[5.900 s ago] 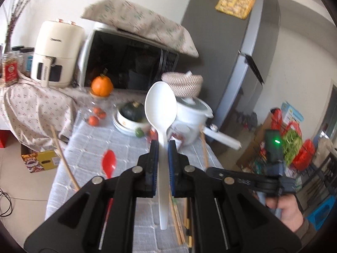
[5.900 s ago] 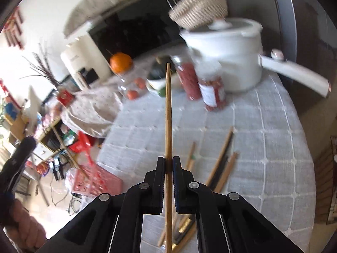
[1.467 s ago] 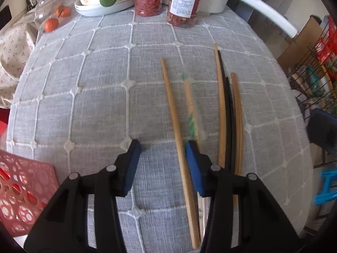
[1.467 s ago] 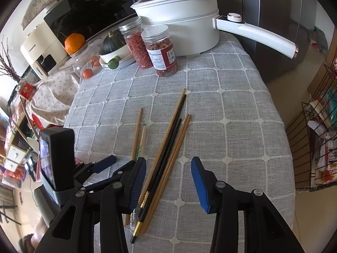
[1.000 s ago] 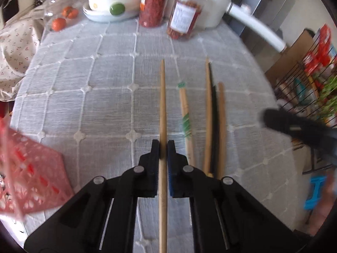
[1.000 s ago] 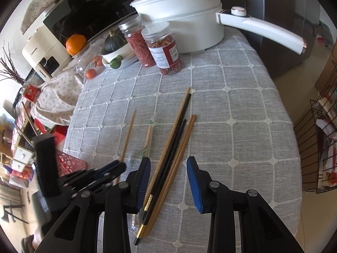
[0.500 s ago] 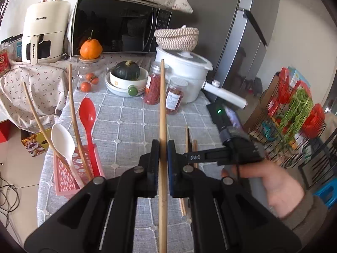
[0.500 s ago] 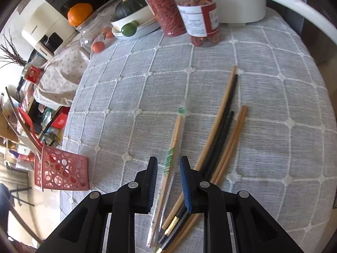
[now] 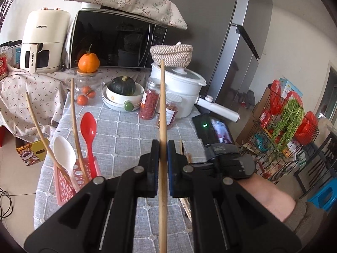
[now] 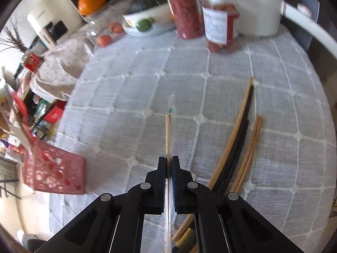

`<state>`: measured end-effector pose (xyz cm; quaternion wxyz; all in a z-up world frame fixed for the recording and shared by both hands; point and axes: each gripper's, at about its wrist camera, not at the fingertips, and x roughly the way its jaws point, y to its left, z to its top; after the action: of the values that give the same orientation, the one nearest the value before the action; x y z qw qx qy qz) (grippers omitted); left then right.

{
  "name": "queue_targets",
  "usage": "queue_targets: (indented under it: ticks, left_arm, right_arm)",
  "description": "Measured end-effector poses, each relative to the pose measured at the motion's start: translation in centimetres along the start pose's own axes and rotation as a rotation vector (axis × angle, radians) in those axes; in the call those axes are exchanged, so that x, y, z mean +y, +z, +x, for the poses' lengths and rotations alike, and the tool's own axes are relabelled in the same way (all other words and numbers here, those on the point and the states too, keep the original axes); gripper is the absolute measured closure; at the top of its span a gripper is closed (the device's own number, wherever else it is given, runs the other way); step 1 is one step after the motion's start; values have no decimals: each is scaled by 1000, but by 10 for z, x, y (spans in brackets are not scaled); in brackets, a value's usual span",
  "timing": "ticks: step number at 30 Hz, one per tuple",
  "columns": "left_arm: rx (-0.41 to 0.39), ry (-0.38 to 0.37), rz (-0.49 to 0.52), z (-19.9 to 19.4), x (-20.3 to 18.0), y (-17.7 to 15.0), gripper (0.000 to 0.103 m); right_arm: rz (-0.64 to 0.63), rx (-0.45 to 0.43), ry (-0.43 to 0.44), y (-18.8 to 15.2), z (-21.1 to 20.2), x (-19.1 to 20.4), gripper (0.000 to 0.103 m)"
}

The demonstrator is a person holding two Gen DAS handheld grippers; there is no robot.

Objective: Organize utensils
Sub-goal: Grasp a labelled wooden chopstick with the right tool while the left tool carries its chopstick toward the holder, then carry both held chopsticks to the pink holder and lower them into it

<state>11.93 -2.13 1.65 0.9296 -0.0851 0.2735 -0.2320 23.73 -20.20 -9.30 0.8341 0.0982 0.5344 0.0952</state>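
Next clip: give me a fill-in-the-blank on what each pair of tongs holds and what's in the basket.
1. The left tongs are shut on a single bare ____ chopstick, held upright.
2. The right tongs are shut on a chopstick in a clear wrapper with ____ print.
3. The red basket holds a white spoon and a ____ spoon.
4. The loose chopsticks lie on the ____ tablecloth.

Missing words: wooden; green; red; grey
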Motion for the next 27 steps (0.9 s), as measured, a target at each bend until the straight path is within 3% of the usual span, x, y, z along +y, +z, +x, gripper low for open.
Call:
queue_targets:
  ticks: [8,17,22,27]
  left_arm:
    - [-108,-27,-56,-25,22,15,95]
    - [-229,43,-112,-38,60,25,95]
    - [-273,104,-129,-31,76,22,95]
    - [-290,141,-131,-17,83,18,95]
  right_arm:
    - [-20,-281,133,-1,-83,6,98]
    - [-96,-509,238,-7,-125,31,98]
    - [-152,-595,280,-14,-142,52,98]
    - [-178,-600,294,-20,-144,63,98]
